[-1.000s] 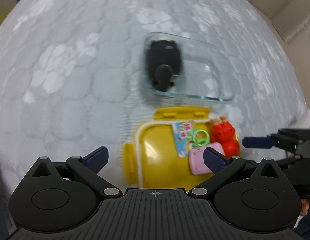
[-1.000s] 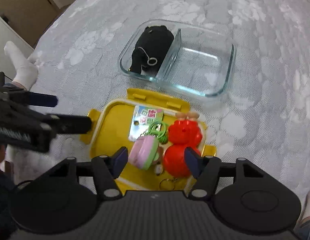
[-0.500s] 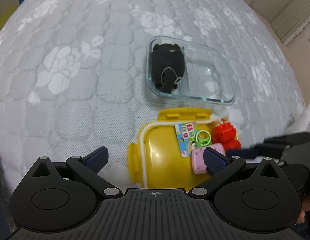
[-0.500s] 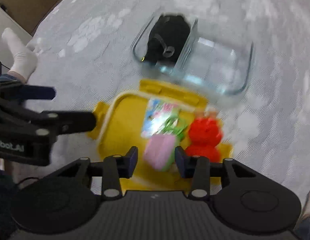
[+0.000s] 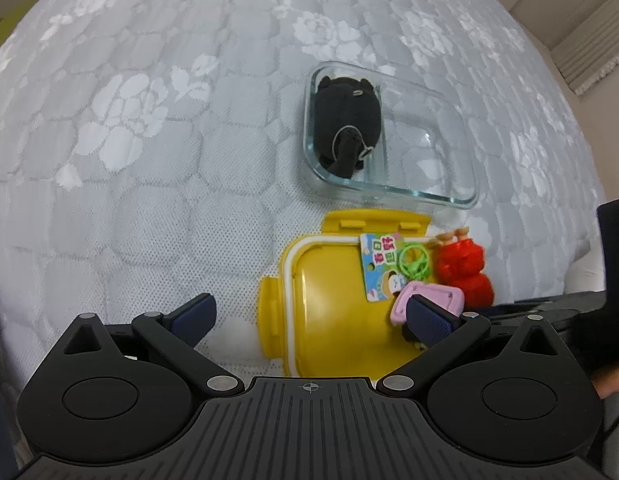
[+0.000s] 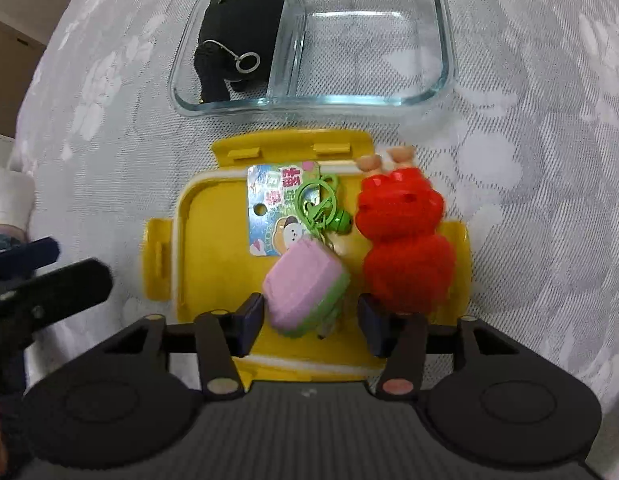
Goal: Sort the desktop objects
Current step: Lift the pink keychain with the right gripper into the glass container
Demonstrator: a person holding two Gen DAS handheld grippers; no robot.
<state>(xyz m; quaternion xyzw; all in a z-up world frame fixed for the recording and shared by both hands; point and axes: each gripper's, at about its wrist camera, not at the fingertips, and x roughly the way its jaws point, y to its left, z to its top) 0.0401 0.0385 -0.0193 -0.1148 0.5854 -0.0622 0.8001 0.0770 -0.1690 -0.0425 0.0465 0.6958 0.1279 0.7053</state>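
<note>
A yellow lid (image 6: 213, 256) (image 5: 333, 304) lies on the white quilted surface and bears a pink-and-green plush charm (image 6: 305, 288) (image 5: 429, 300) with a green clasp and card tag (image 6: 277, 204), and a red toy (image 6: 405, 248) (image 5: 463, 268). Behind it stands a two-compartment glass dish (image 6: 437, 40) (image 5: 449, 152) with a black plush (image 6: 237, 52) (image 5: 345, 120) in its left compartment. My right gripper (image 6: 311, 320) is open, its fingers on either side of the pink charm, not touching it. My left gripper (image 5: 309, 316) is open and empty, above the lid's left side.
The white floral quilted surface (image 5: 149, 120) spreads all around. The left gripper shows at the left edge of the right wrist view (image 6: 41, 280). A white-gloved hand (image 6: 9, 196) is at the far left. The dish's right compartment holds nothing.
My right gripper has moved forward and down over the yellow lid and narrowed, so its fingers now flank the pink charm. My left gripper has barely moved.
</note>
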